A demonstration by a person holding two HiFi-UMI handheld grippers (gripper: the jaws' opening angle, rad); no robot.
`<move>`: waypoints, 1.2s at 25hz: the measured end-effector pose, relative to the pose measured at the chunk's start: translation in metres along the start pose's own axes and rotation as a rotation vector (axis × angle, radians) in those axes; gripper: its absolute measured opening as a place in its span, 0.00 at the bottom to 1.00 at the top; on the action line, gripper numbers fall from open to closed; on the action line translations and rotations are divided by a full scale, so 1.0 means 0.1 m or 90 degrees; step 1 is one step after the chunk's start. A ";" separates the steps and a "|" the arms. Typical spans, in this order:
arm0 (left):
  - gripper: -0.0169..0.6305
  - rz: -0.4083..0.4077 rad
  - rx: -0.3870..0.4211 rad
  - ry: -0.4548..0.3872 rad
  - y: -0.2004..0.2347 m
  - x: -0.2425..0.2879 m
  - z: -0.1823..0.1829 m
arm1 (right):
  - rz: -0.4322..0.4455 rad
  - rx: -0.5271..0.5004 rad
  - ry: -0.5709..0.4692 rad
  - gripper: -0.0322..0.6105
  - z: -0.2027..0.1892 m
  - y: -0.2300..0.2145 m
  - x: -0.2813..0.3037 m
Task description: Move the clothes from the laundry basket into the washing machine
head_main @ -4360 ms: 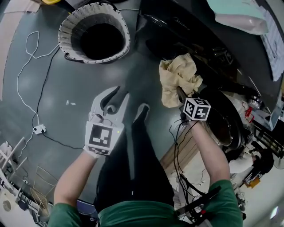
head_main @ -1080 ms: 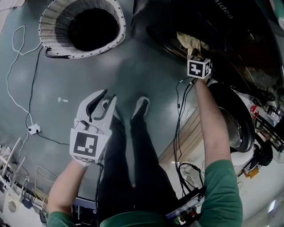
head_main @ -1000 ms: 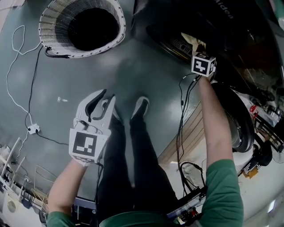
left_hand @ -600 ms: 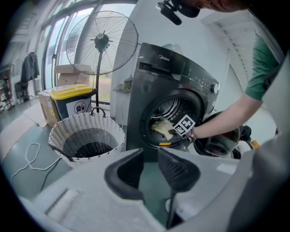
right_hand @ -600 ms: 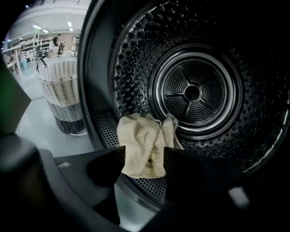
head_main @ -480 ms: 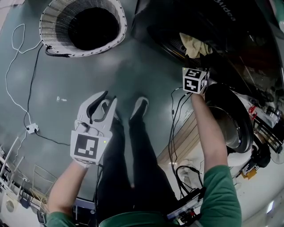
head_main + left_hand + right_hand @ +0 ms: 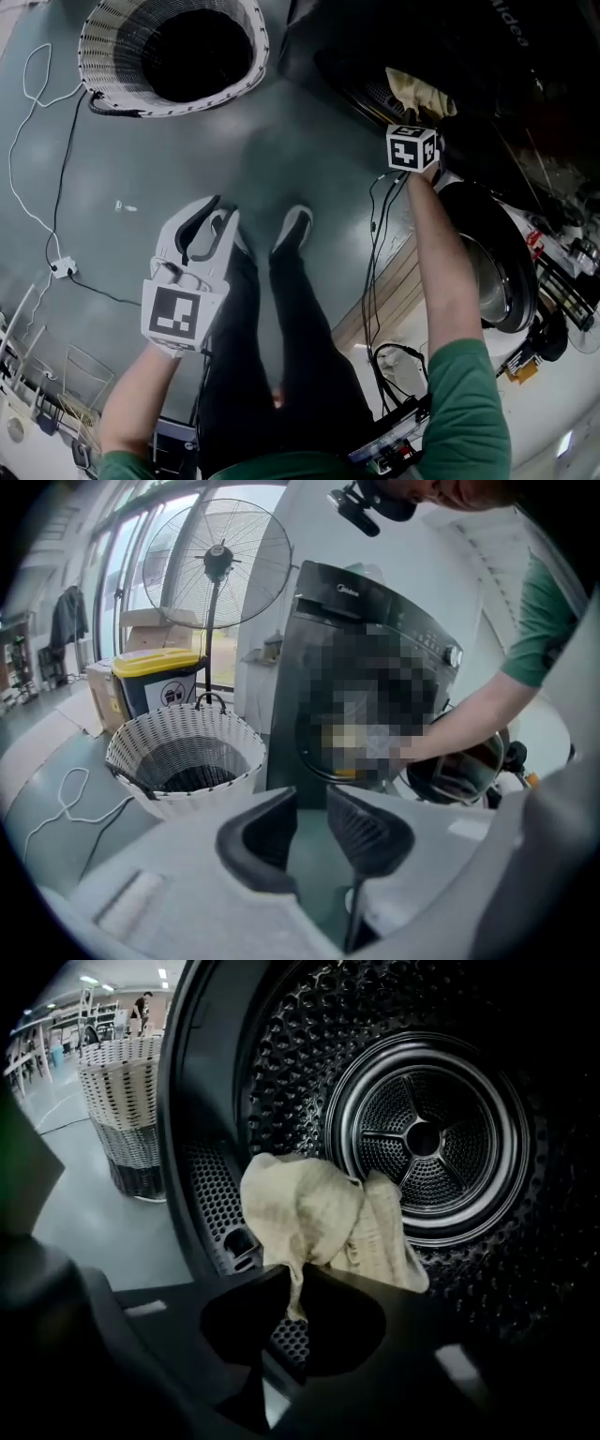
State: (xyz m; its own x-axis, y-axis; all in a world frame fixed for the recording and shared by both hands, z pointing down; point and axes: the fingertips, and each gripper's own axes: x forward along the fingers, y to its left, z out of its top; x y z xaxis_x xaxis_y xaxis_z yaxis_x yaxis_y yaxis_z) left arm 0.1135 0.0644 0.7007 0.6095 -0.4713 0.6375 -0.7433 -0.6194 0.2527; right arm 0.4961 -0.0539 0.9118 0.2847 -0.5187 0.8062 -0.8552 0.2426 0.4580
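My right tool (image 7: 292, 1288) reaches into the mouth of the washing machine (image 7: 349, 607). Its jaws have just been closing, and they now pinch a thin fold of the cream cloth (image 7: 305, 1208) between them. The rest of the cloth bunches just beyond the jaw tips, inside the machine's perforated drum (image 7: 422, 1138), low at its front and left of the hub. The machine's round door (image 7: 492, 262) stands swung open to the right of the opening. My left tool (image 7: 309, 822) hangs over the grey floor (image 7: 281, 159) in front of the machine, well apart from it. Its jaws are a narrow gap apart with nothing between them. The white woven laundry basket (image 7: 122, 757) stands on the floor just left of the machine, and its inside shows dark.
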 end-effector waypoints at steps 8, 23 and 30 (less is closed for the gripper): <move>0.18 0.025 0.033 -0.052 0.09 0.02 0.27 | -0.050 0.050 -0.020 0.10 0.28 -0.61 0.31; 0.18 0.008 0.046 -0.067 0.06 -0.03 0.29 | 0.057 0.105 -0.015 0.37 0.07 -0.32 0.07; 0.18 0.004 0.021 -0.050 0.09 -0.19 0.14 | 0.007 0.067 -0.132 0.34 0.29 -0.18 -0.39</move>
State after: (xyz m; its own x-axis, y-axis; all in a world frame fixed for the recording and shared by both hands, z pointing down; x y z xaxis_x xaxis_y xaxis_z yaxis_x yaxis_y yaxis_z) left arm 0.0995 0.0591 0.6804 0.6254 -0.5220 0.5800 -0.7383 -0.6364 0.2234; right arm 0.4879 -0.0614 0.8610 0.1892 -0.6762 0.7120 -0.9015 0.1678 0.3990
